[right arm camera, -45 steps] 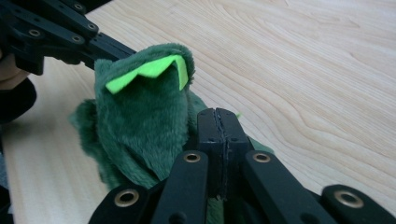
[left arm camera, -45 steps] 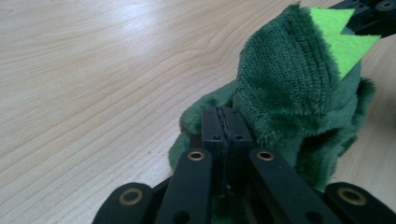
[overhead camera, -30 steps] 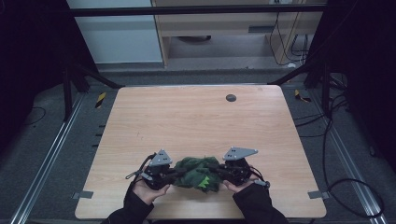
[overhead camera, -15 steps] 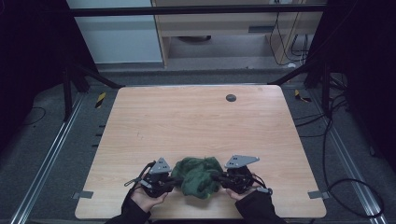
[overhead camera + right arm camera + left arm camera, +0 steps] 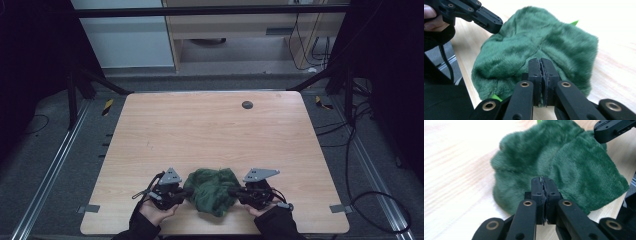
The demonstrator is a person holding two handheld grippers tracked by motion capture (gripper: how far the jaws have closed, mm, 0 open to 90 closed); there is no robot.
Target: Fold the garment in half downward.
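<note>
Green plush cloth (image 5: 212, 191) sits bunched at the near edge of the surface (image 5: 210, 130), so the folding looks barely underway. Left tool (image 5: 541, 185) and right tool (image 5: 541, 66) each pinch an opposite edge, jaws clamped tight. Flattening and squaring it up remain, probably.

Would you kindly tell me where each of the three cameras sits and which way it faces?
High view: fixed above the person's side, looking forward and down on the table; both hands and the left claw and right claw show.
Left gripper view: rides the left claw, looking along its closed jaws at the green plush cloth; the right claw is at top right.
Right gripper view: rides the right claw, facing the cloth; the left claw is at top left.
All three share the cloth.
</note>
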